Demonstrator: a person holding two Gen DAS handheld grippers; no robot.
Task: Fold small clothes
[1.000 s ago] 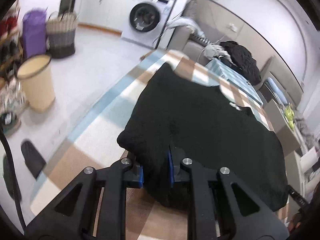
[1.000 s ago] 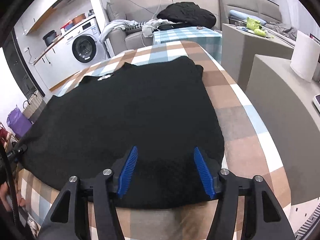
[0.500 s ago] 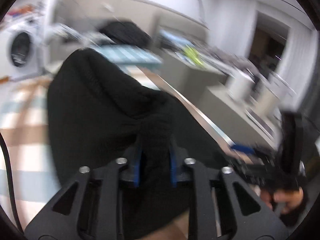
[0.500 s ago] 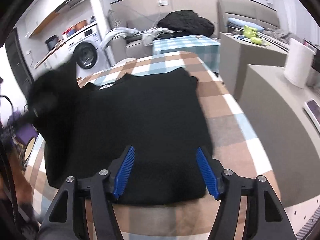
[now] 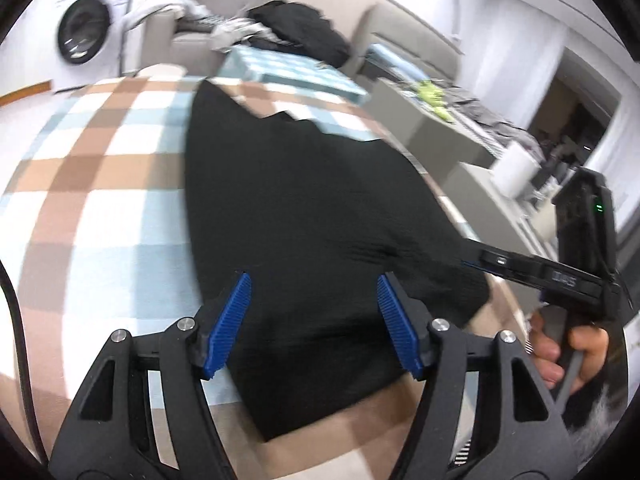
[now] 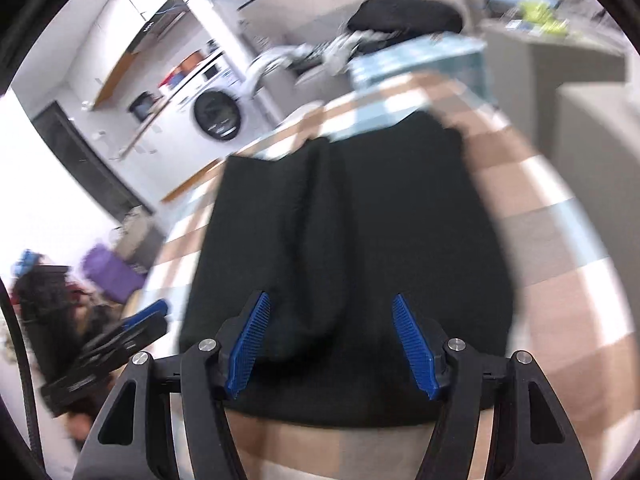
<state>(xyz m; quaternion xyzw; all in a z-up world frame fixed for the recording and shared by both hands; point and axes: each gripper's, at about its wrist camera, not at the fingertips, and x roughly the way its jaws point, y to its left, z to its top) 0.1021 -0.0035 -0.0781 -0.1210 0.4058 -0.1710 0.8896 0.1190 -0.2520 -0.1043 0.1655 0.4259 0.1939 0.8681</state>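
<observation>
A black garment [image 5: 312, 216] lies folded lengthwise on the checked tablecloth [image 5: 100, 184]. It also shows in the right wrist view [image 6: 360, 240], with one side laid over the middle. My left gripper [image 5: 314, 320] is open and empty just above the garment's near end. My right gripper [image 6: 332, 344] is open and empty above the garment's near edge. The right gripper's body [image 5: 576, 264] shows at the right of the left wrist view, held in a hand. The left gripper [image 6: 120, 340] shows at the lower left of the right wrist view.
A washing machine [image 5: 84, 36] stands beyond the table. A sofa with a pile of clothes [image 5: 296, 32] is behind the table, with a smaller checked table [image 5: 288, 72] in front of it. Grey cabinets with a paper roll [image 5: 516, 172] stand at right. A purple bag [image 6: 112, 276] is on the floor.
My left gripper carried the garment's left side over onto the middle, then let go and opened. My right gripper stayed open and shifted slightly over the near edge.
</observation>
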